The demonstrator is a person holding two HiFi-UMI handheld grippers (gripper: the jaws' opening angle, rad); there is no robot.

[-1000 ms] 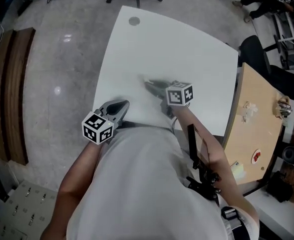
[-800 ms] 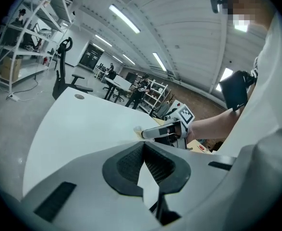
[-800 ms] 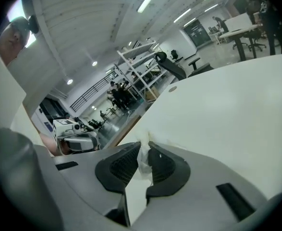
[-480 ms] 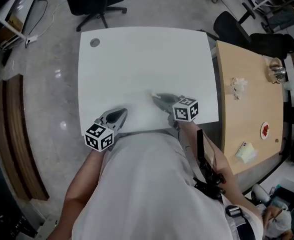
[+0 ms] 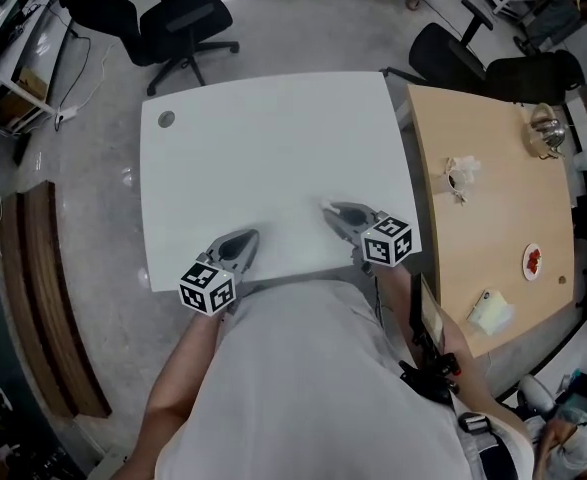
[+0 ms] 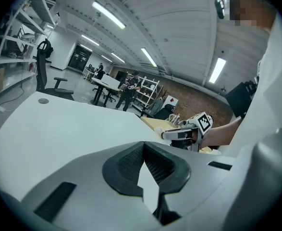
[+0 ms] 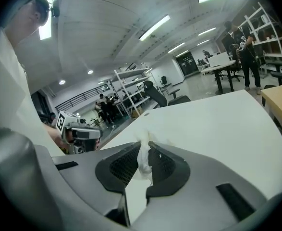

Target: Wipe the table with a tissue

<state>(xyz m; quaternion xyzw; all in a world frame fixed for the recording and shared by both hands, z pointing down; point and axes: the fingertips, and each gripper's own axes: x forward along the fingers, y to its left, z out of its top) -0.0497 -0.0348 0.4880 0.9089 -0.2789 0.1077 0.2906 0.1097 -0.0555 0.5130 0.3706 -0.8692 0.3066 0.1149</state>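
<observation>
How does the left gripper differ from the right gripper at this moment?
The right gripper is shut on a white tissue; the left gripper is shut with nothing between its jaws. In the head view, the right gripper reaches a little farther over the white table than the left gripper. Both are grey and sit by the table's near edge.

Wide bare stretch of white table (image 5: pixel 273 158) ahead of left gripper (image 5: pixel 245 238) and right gripper (image 5: pixel 335 211), both at near edge, well apart. Small round cap (image 5: pixel 166 119) near far left corner. Wooden table (image 5: pixel 483 238) just beside right edge, small items on it. Office chair (image 5: pixel 188 18) beyond far edge.
</observation>
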